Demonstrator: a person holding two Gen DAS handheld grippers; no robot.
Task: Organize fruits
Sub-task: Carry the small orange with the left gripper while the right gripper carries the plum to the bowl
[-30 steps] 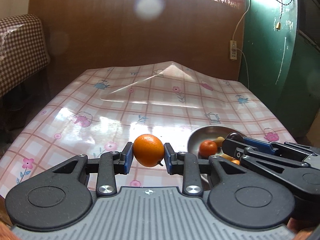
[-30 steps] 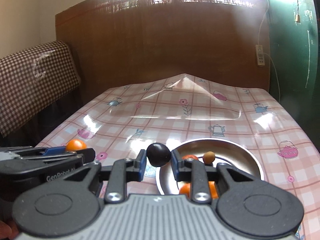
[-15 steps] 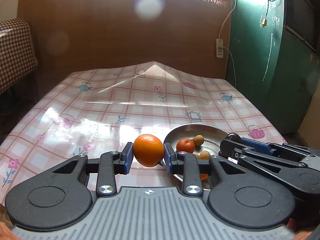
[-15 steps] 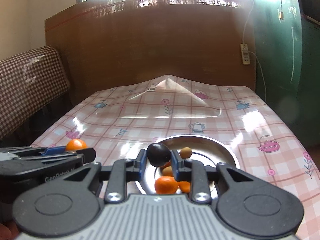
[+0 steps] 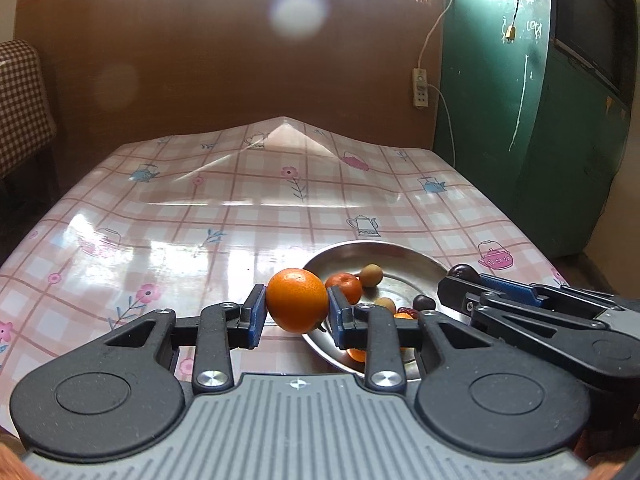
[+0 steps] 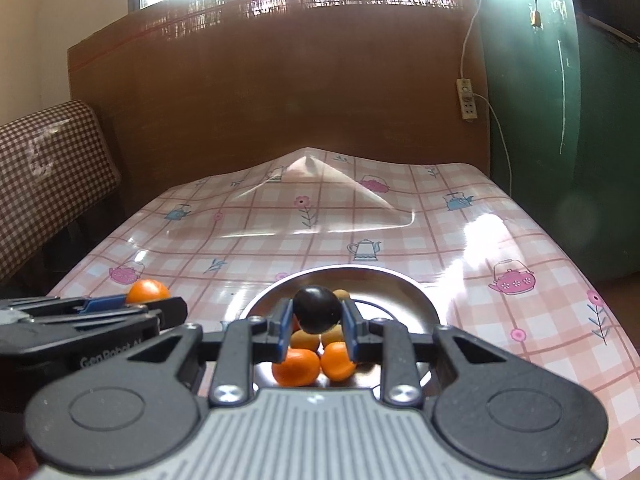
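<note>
Left gripper (image 5: 297,312) clamped on orange (image 5: 297,300); right gripper (image 6: 316,322) clamped on dark fruit (image 6: 317,309) over metal bowl (image 6: 416,304)

Two wrist fisheyes, close range, looked forward and down over the tablecloth (image 5: 248,216); both shared the steel bowl (image 6: 404,292).

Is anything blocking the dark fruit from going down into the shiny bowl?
Nothing visible blocks it. The right gripper holds the dark fruit over the metal bowl, where small orange fruits lie just below, with bare bowl floor beside them.
</note>
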